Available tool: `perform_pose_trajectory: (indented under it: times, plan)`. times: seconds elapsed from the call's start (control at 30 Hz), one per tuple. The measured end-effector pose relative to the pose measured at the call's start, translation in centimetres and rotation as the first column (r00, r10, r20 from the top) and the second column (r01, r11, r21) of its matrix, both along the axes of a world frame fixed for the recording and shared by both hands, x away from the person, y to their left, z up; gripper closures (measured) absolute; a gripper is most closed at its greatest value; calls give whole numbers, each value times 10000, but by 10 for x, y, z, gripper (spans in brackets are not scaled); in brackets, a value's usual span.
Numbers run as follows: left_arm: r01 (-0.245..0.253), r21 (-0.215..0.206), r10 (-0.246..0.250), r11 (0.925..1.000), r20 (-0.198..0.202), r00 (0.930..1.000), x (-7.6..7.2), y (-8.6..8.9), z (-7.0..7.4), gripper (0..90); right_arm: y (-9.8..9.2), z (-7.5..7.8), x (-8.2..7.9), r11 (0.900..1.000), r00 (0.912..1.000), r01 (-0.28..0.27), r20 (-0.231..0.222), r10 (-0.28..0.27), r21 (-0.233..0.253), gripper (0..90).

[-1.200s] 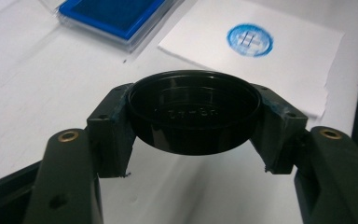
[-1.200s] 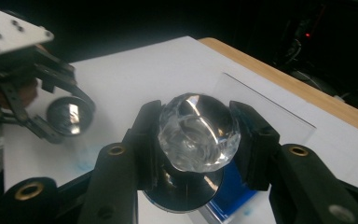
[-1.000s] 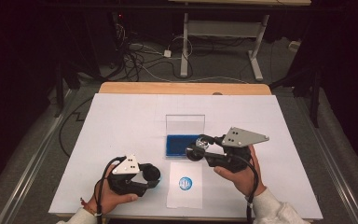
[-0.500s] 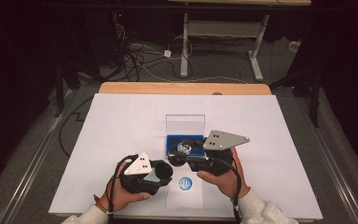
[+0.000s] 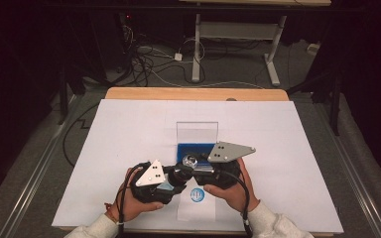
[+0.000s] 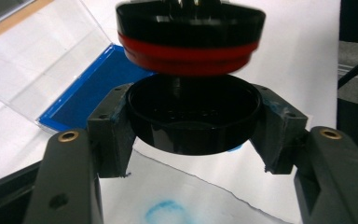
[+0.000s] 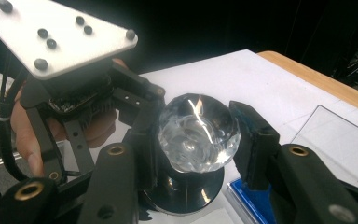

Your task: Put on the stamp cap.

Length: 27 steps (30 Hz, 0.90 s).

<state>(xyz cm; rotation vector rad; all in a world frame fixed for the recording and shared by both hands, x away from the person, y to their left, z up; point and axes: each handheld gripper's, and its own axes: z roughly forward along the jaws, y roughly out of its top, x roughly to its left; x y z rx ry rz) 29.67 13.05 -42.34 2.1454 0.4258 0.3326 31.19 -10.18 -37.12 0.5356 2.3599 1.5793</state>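
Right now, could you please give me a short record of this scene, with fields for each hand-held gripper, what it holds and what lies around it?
left hand-held gripper: shut on black cap, jaws at its sides
right hand-held gripper: shut on stamp by its clear faceted knob
stamp base: black with red band, just above the cap, apart from it
ink pad case: blue, clear lid open, behind the grippers
paper: white, round blue print
table: white surface

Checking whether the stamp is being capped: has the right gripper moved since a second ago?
Yes. The right gripper has come left and nearer the person, off the blue ink pad, meeting the left gripper.
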Motion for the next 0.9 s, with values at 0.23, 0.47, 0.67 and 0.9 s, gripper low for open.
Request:
perform_pose_trajectory:
  times: [0.23,0.47,0.67,0.9]
  plan:
    - [64,9,-64,10000,100,9999,2,-3,1,367,2,-6,2,10000,9999,99,-70,-99,1,570]
    - [206,-45,-206,9998,106,9997,4,-6,0,367,3,-7,2,10000,9999,12,-104,-13,-41,570]
    - [47,-135,-47,9999,37,10000,6,-8,1,367,3,-8,2,10000,9998,-31,-175,30,-16,570]
    - [-7,-100,9,9999,234,9997,4,-8,1,367,0,-11,6,9993,9982,-111,-590,133,362,570]
